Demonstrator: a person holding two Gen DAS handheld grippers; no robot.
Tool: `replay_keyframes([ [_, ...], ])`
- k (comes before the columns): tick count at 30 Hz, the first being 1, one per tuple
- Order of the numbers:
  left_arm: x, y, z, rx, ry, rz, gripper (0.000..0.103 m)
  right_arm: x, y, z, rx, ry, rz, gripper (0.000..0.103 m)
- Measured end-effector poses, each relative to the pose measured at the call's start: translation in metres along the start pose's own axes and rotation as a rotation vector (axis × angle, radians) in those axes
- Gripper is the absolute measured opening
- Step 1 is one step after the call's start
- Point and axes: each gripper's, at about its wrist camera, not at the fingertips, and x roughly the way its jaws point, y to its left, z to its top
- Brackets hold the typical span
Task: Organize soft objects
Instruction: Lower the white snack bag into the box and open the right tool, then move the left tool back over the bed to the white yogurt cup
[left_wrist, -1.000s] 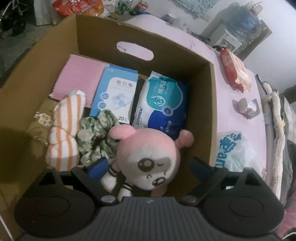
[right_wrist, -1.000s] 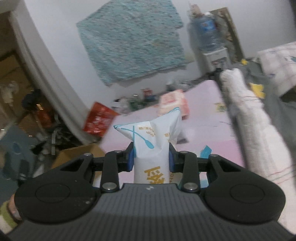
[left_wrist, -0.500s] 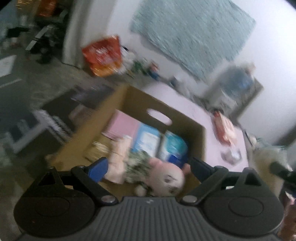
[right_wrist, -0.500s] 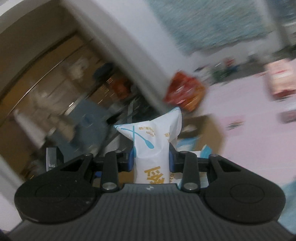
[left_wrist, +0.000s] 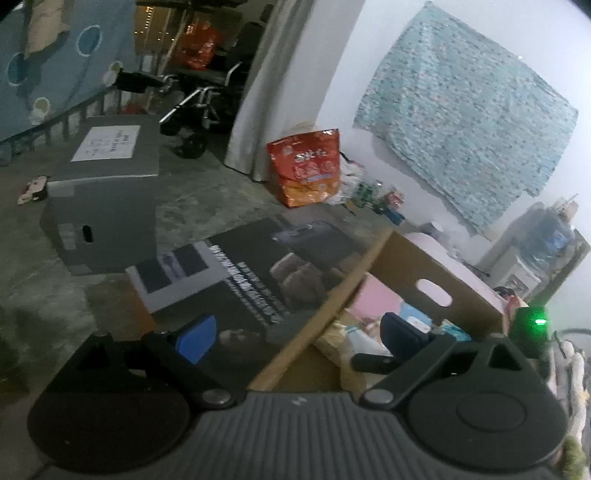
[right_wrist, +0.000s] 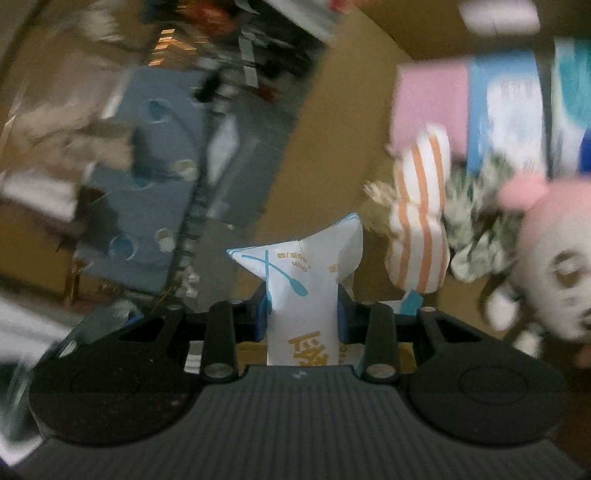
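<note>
My right gripper is shut on a white soft pack with blue and orange print, held above the near left wall of the cardboard box. Inside the box lie a pink plush doll, an orange-striped cloth, a green-white scrunchie, a pink pad and a blue pack. My left gripper is open and empty, raised over the box's left wall, looking out across the room.
A grey box and a dark printed mat lie on the floor to the left of the box. An orange bag leans against the far wall. The right gripper's body with a green light shows at right.
My left gripper has lifted out of the box and swung up and left, away from the doll. My right gripper has carried the white pack from over the pink table to the box.
</note>
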Motion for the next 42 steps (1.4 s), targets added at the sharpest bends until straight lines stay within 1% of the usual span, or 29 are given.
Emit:
replay_keyframes([
  [1, -0.001, 0.006, -0.001, -0.004, -0.001, 0.004, 0.096, 0.013, 0.000, 0.000, 0.021, 0.002, -0.026, 0.034],
  [3, 0.001, 0.011, -0.001, -0.011, 0.000, 0.010, 0.096, 0.036, -0.001, -0.008, 0.046, 0.020, -0.049, 0.035],
  [5, 0.005, 0.016, -0.001, -0.014, 0.004, 0.013, 0.096, 0.051, 0.000, -0.013, 0.070, 0.056, -0.055, 0.037],
  [6, 0.007, 0.019, -0.002, -0.015, 0.005, 0.014, 0.096, 0.058, -0.002, -0.017, 0.076, 0.067, -0.064, 0.039],
  [8, 0.011, 0.022, -0.002, -0.017, 0.010, 0.011, 0.096, 0.066, -0.003, -0.025, 0.091, 0.077, -0.068, 0.051],
  [10, 0.014, 0.024, -0.003, -0.021, 0.013, 0.006, 0.096, 0.064, -0.002, -0.030, 0.109, 0.073, -0.053, 0.054],
  [14, 0.018, 0.027, -0.003, -0.020, 0.013, 0.001, 0.096, 0.044, -0.002, -0.033, 0.140, 0.053, -0.040, 0.062],
  [18, 0.019, 0.026, -0.004, -0.020, 0.015, 0.002, 0.096, 0.037, -0.002, -0.039, 0.178, 0.038, -0.021, 0.063],
  [19, 0.019, 0.026, -0.004, -0.020, 0.014, -0.001, 0.096, 0.036, -0.001, -0.040, 0.184, 0.028, -0.025, 0.062],
  [21, 0.018, 0.025, -0.005, -0.015, 0.006, -0.001, 0.096, 0.022, 0.000, -0.045, 0.161, -0.018, -0.032, 0.052],
  [23, 0.016, 0.023, -0.005, -0.007, -0.003, 0.006, 0.096, 0.009, 0.004, -0.048, 0.143, -0.087, -0.026, 0.032],
  [25, 0.016, 0.020, -0.006, 0.000, -0.005, 0.013, 0.096, 0.004, 0.008, -0.042, 0.121, -0.129, -0.012, 0.026],
  [26, 0.016, 0.019, -0.006, 0.004, -0.004, 0.014, 0.096, 0.004, 0.010, -0.041, 0.111, -0.134, 0.000, 0.025],
  [27, 0.016, 0.018, -0.006, 0.007, -0.002, 0.013, 0.096, 0.004, 0.007, -0.033, 0.106, -0.124, 0.011, 0.024],
  [29, 0.017, 0.015, -0.007, 0.006, 0.006, 0.009, 0.096, 0.018, 0.004, -0.030, 0.097, -0.084, -0.014, 0.023],
  [31, 0.018, 0.014, -0.008, 0.007, 0.012, 0.002, 0.096, 0.039, -0.009, -0.028, 0.119, -0.029, -0.028, 0.021],
  [35, 0.016, 0.008, -0.009, 0.016, 0.017, -0.003, 0.096, 0.047, -0.012, -0.027, 0.153, -0.020, -0.017, 0.022],
  [38, 0.013, 0.000, -0.010, 0.037, 0.017, -0.003, 0.096, 0.034, -0.019, -0.029, 0.180, -0.023, 0.027, 0.023],
  [42, 0.007, -0.018, -0.011, 0.078, 0.016, -0.017, 0.096, -0.013, -0.023, -0.030, 0.182, -0.073, 0.134, 0.025],
])
